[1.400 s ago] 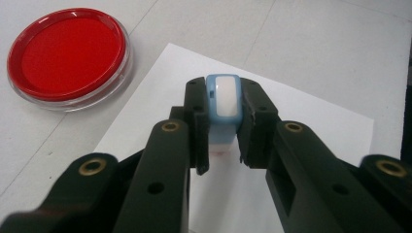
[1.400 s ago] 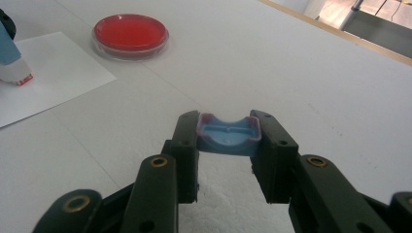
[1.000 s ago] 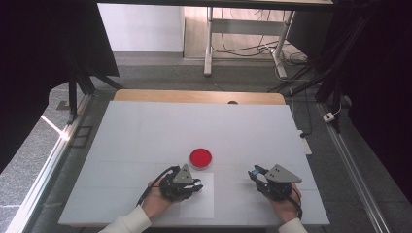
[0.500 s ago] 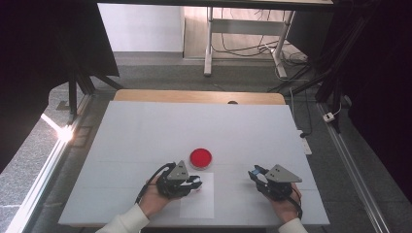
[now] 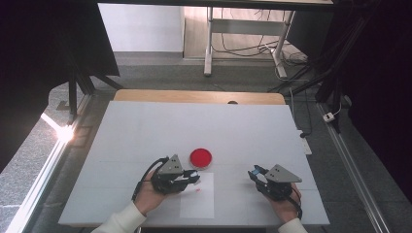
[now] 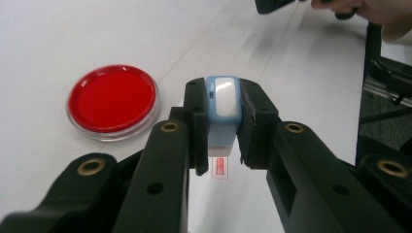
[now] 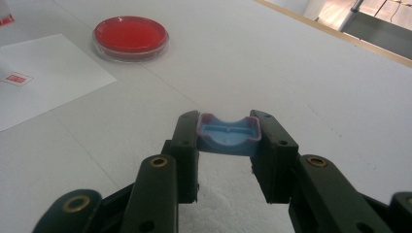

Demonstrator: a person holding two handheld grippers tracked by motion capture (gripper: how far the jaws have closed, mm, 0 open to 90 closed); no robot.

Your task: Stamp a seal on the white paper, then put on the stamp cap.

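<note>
Stamp (image 6: pixel 222 109) clamped upright by left gripper (image 6: pixel 221 141) above paper (image 5: pixel 197 196).

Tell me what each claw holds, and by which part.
Left claw: a light blue stamp, clamped by its sides. Right claw: a blue cap, gripped at its two ends.

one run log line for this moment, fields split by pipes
left gripper: shut on blue stamp, over paper sheet | right gripper: shut on blue cap | red ink pad: on table, apart

Both hand-held grippers (image 5: pixel 190 177) clamped, low
</note>
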